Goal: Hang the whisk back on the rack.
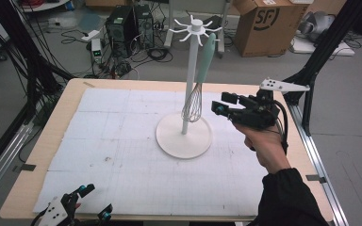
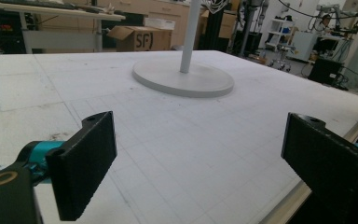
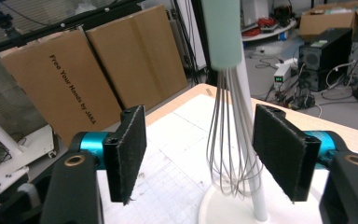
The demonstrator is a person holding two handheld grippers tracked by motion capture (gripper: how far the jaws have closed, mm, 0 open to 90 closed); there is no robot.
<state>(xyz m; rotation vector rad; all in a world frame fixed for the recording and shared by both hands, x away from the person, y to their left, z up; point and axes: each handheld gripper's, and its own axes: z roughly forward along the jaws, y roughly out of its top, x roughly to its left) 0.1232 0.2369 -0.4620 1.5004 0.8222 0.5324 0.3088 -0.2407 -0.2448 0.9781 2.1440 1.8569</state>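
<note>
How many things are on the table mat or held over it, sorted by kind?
Whisk, mint handle, hanging from the stand: 1
White stand with round base and hook arms: 1
Grippers: 2, the left gripper at the near edge, the right gripper beside the whisk, both open
Total: 4

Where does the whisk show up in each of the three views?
High view: whisk hangs from the white stand, centre.
Left gripper view: just its wire tip at the top edge.
Right gripper view: centre, between the open jaws.
Shared landmark: the stand's white pole.
</note>
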